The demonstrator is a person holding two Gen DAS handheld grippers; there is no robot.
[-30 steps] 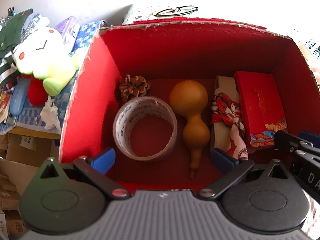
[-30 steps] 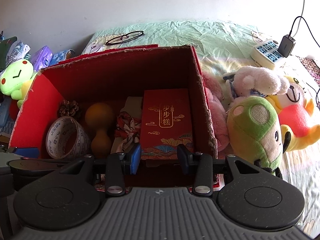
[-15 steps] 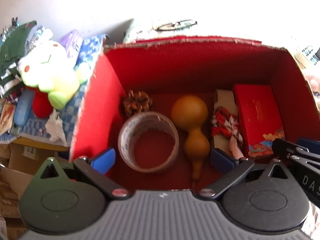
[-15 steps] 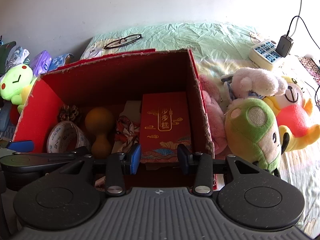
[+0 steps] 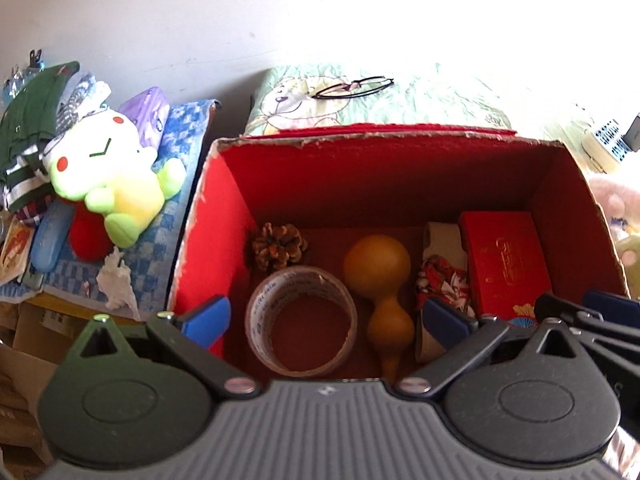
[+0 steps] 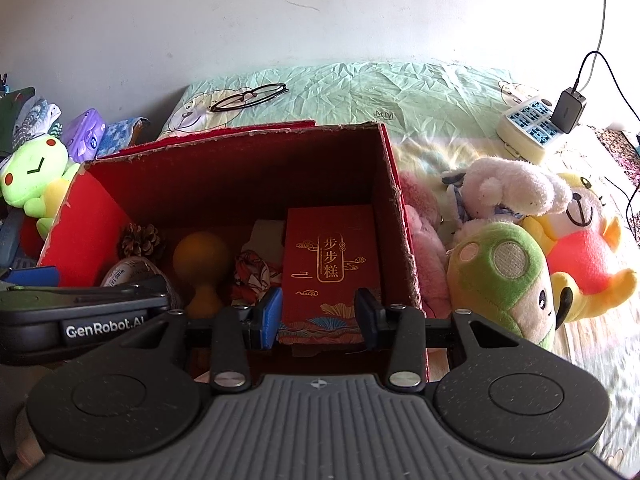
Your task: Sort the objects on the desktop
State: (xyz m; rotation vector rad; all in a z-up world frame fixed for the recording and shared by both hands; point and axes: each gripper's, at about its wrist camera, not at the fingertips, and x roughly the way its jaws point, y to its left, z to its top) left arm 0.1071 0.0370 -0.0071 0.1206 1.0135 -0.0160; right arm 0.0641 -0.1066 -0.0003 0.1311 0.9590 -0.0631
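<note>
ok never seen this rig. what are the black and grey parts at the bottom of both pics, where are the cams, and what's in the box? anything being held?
There is no robot arm here. A person holds one hand-held gripper in each hand, and each carries a fisheye camera looking forward along its two blue-padded fingers, so the black and grey body at the bottom of each picture is the tool itself.

The left hand-held gripper stands wide open above the box, holding nothing. The right hand-held gripper is partly open; its pads flank the near end of the red gift box, but I cannot tell whether they press on it.

Both look down into a red cardboard box. Inside, left to right: a pine cone, a roll of clear tape, a brown gourd, a patterned cloth bundle and the gift box. Plush toys lie outside.
</note>
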